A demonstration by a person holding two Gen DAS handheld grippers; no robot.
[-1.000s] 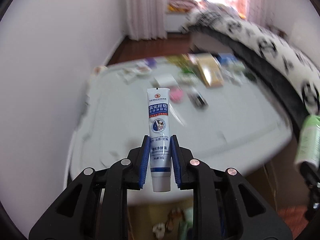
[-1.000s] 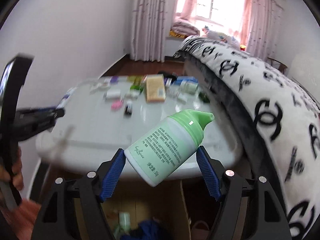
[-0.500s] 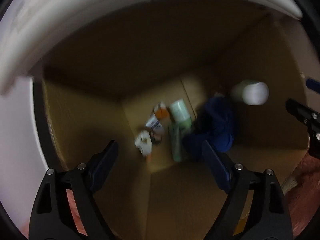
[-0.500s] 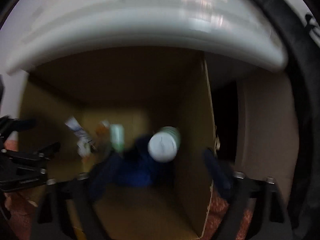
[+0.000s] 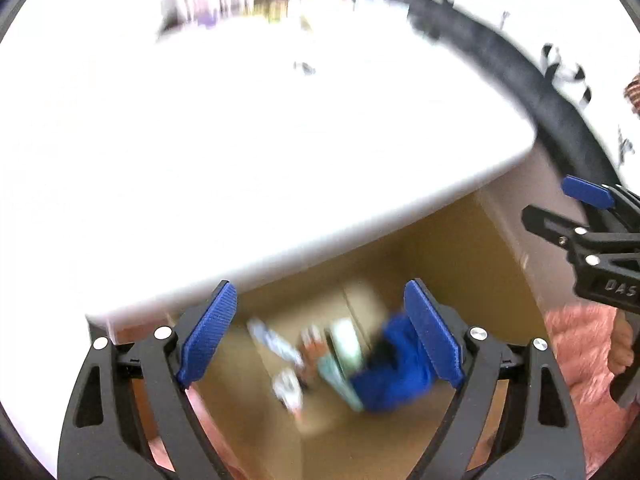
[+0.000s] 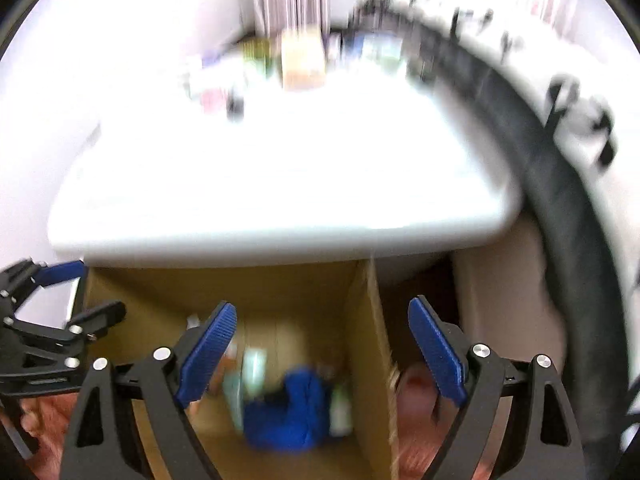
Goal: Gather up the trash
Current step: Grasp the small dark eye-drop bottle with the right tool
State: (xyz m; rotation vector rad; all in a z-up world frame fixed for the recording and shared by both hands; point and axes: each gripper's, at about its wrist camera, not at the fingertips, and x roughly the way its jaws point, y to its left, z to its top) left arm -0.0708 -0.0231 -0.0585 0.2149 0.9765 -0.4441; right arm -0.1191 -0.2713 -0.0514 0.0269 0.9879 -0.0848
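Both views are motion-blurred. My left gripper [image 5: 320, 336] is open and empty above a brown cardboard box [image 5: 460, 256] that stands under the white table's near edge. My right gripper [image 6: 322, 350] is open and empty over the same box [image 6: 368, 344]. In the box lie a blue crumpled thing [image 5: 394, 376], a white tube [image 5: 276, 344] and green-white bottles [image 5: 344, 344]; the right wrist view shows the blue thing [image 6: 288, 404] and a bottle [image 6: 340, 404] too. The right gripper shows at the left view's right edge [image 5: 576, 216].
The white table [image 6: 280, 184] carries several blurred small items at its far side [image 6: 300, 60]. A bed with a black-and-white cover [image 6: 576, 120] runs along the right. Pink floor [image 5: 584, 344] shows beside the box.
Both grippers held items a second ago, a tube in the left and a green bottle in the right. Both opened over the box, the items fell in, and both grippers have tilted back up.
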